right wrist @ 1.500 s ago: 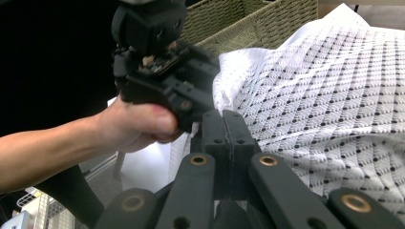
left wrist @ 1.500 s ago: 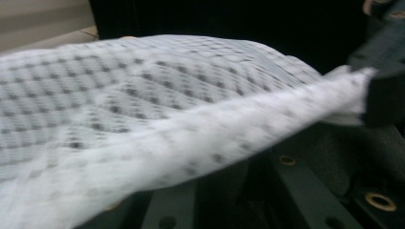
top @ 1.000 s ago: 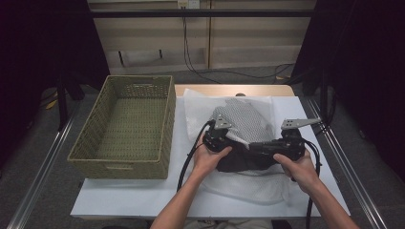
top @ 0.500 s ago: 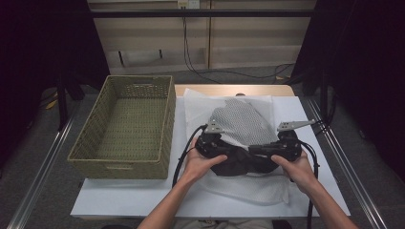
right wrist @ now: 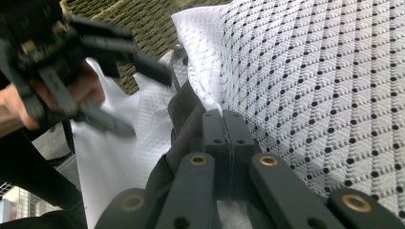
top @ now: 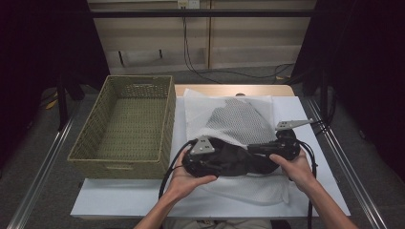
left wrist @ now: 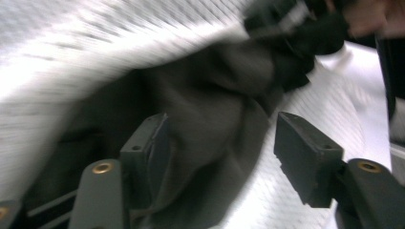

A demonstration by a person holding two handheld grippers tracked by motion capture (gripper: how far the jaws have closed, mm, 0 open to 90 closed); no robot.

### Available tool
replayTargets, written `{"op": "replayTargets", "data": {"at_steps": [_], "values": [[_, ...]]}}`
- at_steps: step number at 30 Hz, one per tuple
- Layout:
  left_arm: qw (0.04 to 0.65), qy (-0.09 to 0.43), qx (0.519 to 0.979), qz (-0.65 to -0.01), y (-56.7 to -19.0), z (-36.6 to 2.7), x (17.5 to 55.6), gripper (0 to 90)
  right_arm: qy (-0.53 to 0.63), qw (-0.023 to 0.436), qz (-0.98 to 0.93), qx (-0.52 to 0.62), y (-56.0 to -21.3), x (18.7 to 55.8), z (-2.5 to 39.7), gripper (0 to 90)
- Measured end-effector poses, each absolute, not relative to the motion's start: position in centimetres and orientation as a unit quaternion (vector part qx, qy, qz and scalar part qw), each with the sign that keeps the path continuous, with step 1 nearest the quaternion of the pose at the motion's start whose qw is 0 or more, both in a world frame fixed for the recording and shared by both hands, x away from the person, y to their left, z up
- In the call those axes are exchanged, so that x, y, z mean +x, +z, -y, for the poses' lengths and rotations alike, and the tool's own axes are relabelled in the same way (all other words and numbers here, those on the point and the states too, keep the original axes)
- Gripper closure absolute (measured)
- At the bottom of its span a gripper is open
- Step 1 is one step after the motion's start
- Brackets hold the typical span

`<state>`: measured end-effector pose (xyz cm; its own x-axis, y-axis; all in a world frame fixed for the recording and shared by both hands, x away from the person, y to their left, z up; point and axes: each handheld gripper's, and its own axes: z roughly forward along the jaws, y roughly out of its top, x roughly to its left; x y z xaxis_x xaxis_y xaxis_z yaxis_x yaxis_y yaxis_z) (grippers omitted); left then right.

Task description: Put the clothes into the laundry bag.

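Bagging step: right hand-held gripper (right wrist: 223, 138) pinches the dark garment (top: 234, 160) at centre; left hand-held gripper (left wrist: 224, 152), jaws apart, should next clamp it beside the mesh laundry bag (top: 234, 119).

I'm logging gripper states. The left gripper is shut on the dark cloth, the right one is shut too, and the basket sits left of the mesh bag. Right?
Not quite. The left gripper is open: the left gripper view shows its jaws wide apart over the dark cloth. The right gripper is shut, and the basket does sit left of the mesh bag.
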<state>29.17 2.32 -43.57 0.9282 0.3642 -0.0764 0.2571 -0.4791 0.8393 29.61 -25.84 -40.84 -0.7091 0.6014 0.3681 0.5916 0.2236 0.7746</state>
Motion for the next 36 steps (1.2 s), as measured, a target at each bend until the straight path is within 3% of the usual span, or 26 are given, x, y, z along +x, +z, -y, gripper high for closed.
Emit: {"op": "replayTargets", "data": {"at_steps": [8, 9, 10, 13, 19, 28, 36], "values": [[0.414, 0.030, 0.895, -0.163, -47.2, 0.8, 30.2, 25.7, 0.493, 0.004, -0.784, 0.376, -40.8, 29.8, 25.7, 90.0], [0.402, 0.043, 0.901, -0.159, -47.5, 0.9, 30.4, 27.7, 0.493, 0.003, -0.784, 0.377, -40.8, 29.8, 25.6, 90.0], [0.390, 0.056, 0.905, -0.161, -47.6, 1.0, 30.5, 38.6, 0.493, 0.002, -0.784, 0.376, -40.8, 29.9, 25.6, 90.0], [0.391, 0.065, 0.900, -0.180, -47.7, 0.8, 31.3, 57.5, 0.494, 0.003, -0.786, 0.371, -40.7, 29.8, 25.3, 90.0], [0.426, 0.054, 0.880, -0.205, -46.5, 1.4, 32.0, 81.7, 0.501, 0.004, -0.788, 0.358, -39.7, 29.2, 24.6, 90.0], [0.458, 0.051, 0.855, -0.237, -46.1, 3.2, 33.9, 83.6, 0.514, -0.001, -0.786, 0.344, -38.9, 29.0, 24.2, 90.0], [0.472, 0.108, 0.828, -0.284, -43.9, 3.0, 37.0, 83.9, 0.532, -0.014, -0.777, 0.337, -38.2, 28.8, 24.5, 90.0]]}}
